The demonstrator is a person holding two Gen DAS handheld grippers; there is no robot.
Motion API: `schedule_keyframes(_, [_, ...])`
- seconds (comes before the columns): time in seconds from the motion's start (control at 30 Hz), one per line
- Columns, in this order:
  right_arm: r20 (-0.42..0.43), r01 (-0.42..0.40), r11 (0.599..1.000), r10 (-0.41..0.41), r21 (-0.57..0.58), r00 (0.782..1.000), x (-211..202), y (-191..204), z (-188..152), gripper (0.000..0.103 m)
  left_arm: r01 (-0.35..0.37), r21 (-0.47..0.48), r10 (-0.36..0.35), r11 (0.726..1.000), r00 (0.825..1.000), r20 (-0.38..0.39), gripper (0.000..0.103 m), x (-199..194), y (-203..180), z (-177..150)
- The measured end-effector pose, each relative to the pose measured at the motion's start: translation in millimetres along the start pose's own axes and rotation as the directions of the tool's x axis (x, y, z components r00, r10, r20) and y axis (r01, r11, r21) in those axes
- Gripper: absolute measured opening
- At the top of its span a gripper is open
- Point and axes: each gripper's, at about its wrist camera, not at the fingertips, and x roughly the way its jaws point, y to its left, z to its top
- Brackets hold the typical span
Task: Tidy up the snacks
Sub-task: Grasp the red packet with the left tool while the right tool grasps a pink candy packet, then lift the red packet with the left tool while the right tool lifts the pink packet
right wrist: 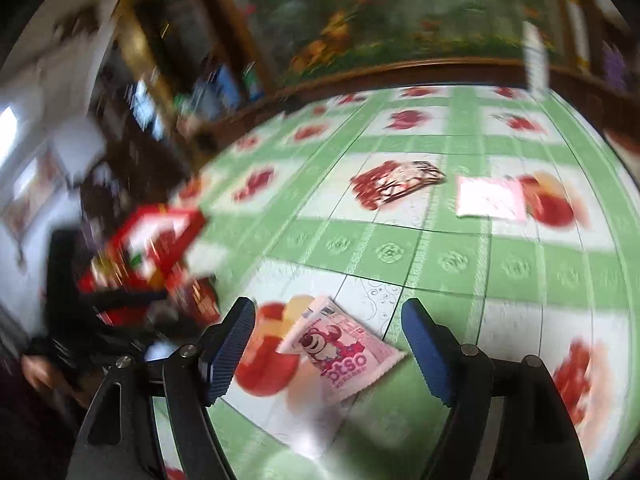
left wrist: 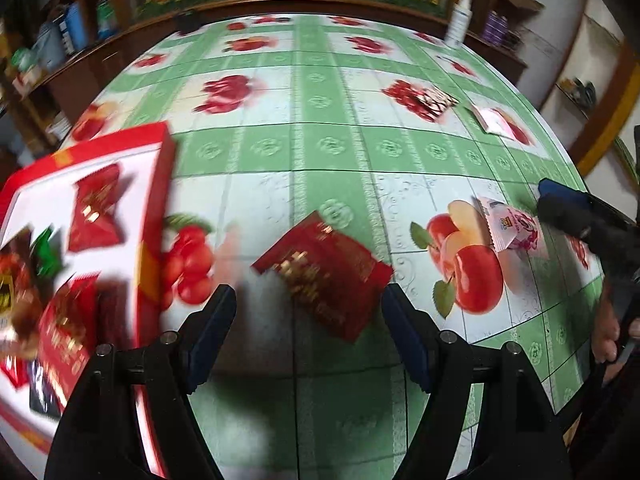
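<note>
Jaws of your left gripper (left wrist: pixel 308 320) stand apart and empty, a red packet (left wrist: pixel 324 274) flat on the tablecloth (left wrist: pixel 332 144) between them at twelve o'clock. Your right gripper (right wrist: pixel 328 344) also gapes, a pink packet (right wrist: pixel 340 354) lying unpinched between its fingers. The red snack box (left wrist: pixel 86 240) sits at nine o'clock of the left jaws; two more packets (right wrist: pixel 490 198) lie farther off.

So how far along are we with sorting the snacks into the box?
Done: several packets already lie in the red box. In hand: nothing; the left gripper stands open over the red packet, and the right gripper open over the pink bear packet. Left: those two, plus the dark patterned packet and the pale pink packet farther back on the table.
</note>
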Motion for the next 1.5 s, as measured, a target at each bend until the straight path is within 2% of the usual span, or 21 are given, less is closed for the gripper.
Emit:
schedule_keyframes(0.1, [-0.072,0.011,0.988,-0.022,-0.156,0.997,16,13,2,0.078,0.044,-0.079,-0.048,0.996,0.997,-0.057,0.075,3,5,-7])
schedule_keyframes(0.2, [-0.121,0.031,0.974,-0.06,-0.225,0.991,30,11,1,0.077,0.054,-0.114,-0.061,0.992,0.997,-0.056,0.077,1,3,-4])
schedule_keyframes(0.23, [-0.131,0.009,0.977,-0.038,-0.214,0.991,32,6,0,0.075,0.073,-0.138,-0.082,0.988,0.995,-0.06,0.077,0,4,-2])
schedule_keyframes(0.3, [-0.142,-0.02,0.984,-0.005,-0.174,0.99,33,-3,-4,0.064,0.083,-0.178,-0.097,0.981,0.993,-0.07,0.077,1,4,1])
schedule_keyframes(0.37, [-0.131,-0.009,0.982,-0.016,-0.187,0.991,31,-1,-7,0.059,0.073,-0.206,-0.094,0.976,0.991,-0.094,0.077,7,2,5])
schedule_keyframes(0.57, [-0.136,-0.014,0.98,-0.013,-0.201,0.991,30,6,-9,0.059,-0.002,-0.269,-0.022,0.963,0.996,-0.089,0.083,19,-5,21])
schedule_keyframes(0.63, [-0.138,-0.011,0.981,-0.016,-0.196,0.99,31,6,-8,0.061,-0.022,-0.236,0.006,0.971,0.998,-0.068,0.082,23,-12,23])
schedule_keyframes(0.7, [-0.14,-0.007,0.982,-0.02,-0.191,0.99,31,5,-8,0.063,0.006,-0.157,-0.011,0.988,1.0,-0.027,0.081,27,-24,24])
schedule_keyframes(0.73, [-0.142,-0.008,0.982,-0.019,-0.188,0.99,31,5,-8,0.064,-0.002,-0.095,0.0,0.996,1.0,-0.013,0.07,30,-31,25])
schedule_keyframes(0.77, [-0.144,-0.008,0.982,-0.02,-0.188,0.989,31,5,-8,0.066,-0.032,-0.028,0.032,0.999,1.0,-0.002,0.054,31,-38,26])
schedule_keyframes(0.8, [-0.147,-0.002,0.982,-0.026,-0.19,0.989,32,5,-8,0.067,-0.051,0.027,0.051,0.998,0.999,0.009,0.049,31,-45,26])
schedule_keyframes(0.87, [-0.155,0.009,0.981,-0.04,-0.192,0.987,34,4,-8,0.069,0.024,0.055,-0.024,0.998,1.0,0.011,0.044,29,-48,25])
schedule_keyframes(0.93, [-0.152,0.014,0.981,-0.044,-0.193,0.987,34,4,-8,0.069,0.067,0.09,-0.068,0.994,0.998,0.009,0.044,29,-51,24])
schedule_keyframes(1.13, [-0.153,0.016,0.98,-0.046,-0.197,0.987,34,3,-9,0.07,0.078,0.161,-0.082,0.984,0.996,0.019,0.044,27,-58,18])
schedule_keyframes(1.3, [-0.139,0.079,0.96,-0.12,-0.268,0.983,36,14,-16,0.069,0.086,0.16,-0.091,0.983,0.996,0.025,0.044,23,-56,15])
schedule_keyframes(1.33, [-0.135,0.083,0.962,-0.121,-0.261,0.983,35,14,-16,0.066,0.087,0.155,-0.092,0.984,0.995,0.026,0.044,22,-55,14])
schedule_keyframes(1.4, [-0.12,0.103,0.966,-0.135,-0.238,0.984,32,9,-15,0.05,0.095,0.14,-0.1,0.986,0.995,0.028,0.044,21,-52,13])
schedule_keyframes(1.47, [-0.109,0.123,0.973,-0.146,-0.197,0.983,29,1,-14,0.025,0.107,0.132,-0.112,0.985,0.993,0.028,0.044,20,-49,12])
schedule_keyframes(1.5, [-0.106,0.129,0.977,-0.149,-0.169,0.983,28,-4,-13,0.023,0.111,0.129,-0.115,0.985,0.993,0.028,0.044,19,-48,10])
